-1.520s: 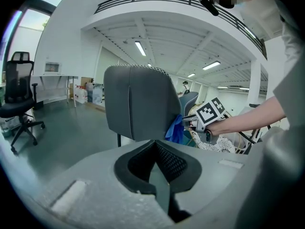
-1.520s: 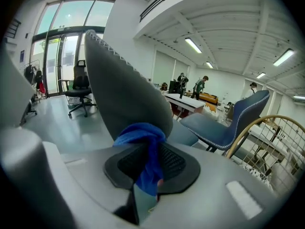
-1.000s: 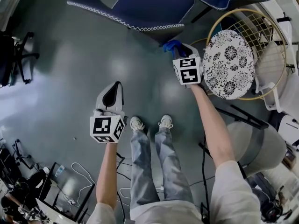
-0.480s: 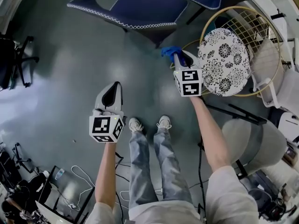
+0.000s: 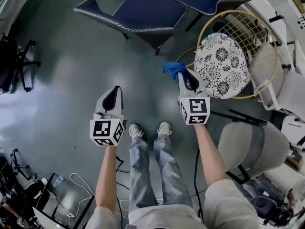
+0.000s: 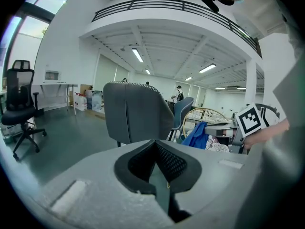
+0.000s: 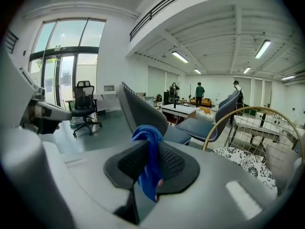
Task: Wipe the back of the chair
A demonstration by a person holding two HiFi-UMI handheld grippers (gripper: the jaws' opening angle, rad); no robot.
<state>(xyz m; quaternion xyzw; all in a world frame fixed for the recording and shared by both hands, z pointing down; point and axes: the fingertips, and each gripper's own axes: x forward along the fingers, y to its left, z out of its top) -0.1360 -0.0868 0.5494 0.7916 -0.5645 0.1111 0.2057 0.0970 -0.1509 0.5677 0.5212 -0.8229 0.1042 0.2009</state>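
Observation:
A dark blue chair with white stitching along its edge stands on the floor ahead of me; its back rises just beyond the right jaws and also shows as a grey-blue shell in the left gripper view. My right gripper is shut on a blue cloth, which bunches out past the jaw tips and hangs short of the chair without touching it. My left gripper is held lower left, shut, with nothing between its pads. The cloth shows in the left gripper view too.
A gold wire chair with a black-and-white floral cushion stands right of the right gripper. A grey chair is at my right side, a black office chair at far left. Cables lie behind my feet.
My right gripper has drawn back from the blue chair's edge toward me, carrying the cloth with it. The left gripper has stayed about where it was.

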